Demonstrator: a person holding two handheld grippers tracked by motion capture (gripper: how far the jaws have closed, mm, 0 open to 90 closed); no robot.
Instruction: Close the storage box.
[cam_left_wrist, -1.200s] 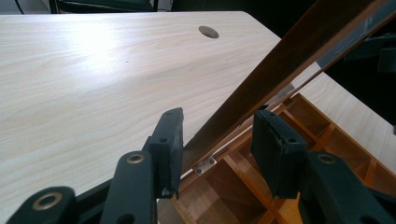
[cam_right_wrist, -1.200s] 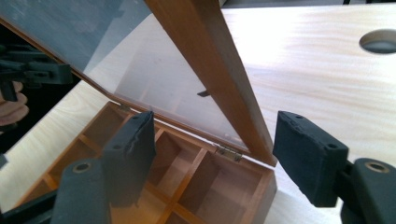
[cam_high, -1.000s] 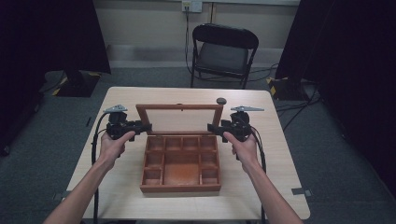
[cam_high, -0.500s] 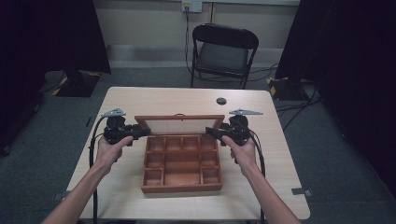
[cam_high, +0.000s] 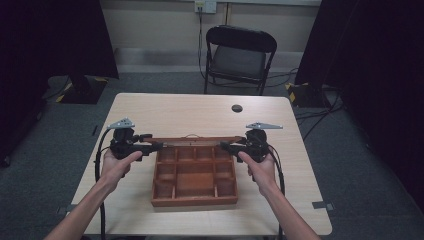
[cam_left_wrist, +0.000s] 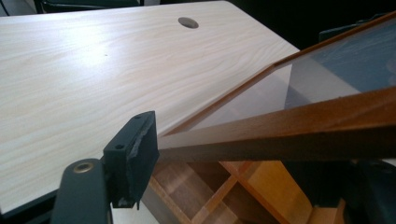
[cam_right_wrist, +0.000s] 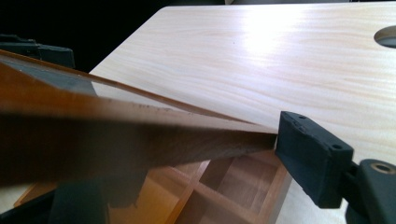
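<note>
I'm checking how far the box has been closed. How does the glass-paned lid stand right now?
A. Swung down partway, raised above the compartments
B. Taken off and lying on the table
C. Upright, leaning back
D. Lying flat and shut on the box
A: in the left gripper view the lid slants above the open compartments of the box, between the left gripper and right gripper.

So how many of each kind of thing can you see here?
Wooden compartment box: 1
Glass lid: 1
Grippers, left gripper and right gripper: 2
Table: 1
Folding chair: 1
Total: 6
</note>
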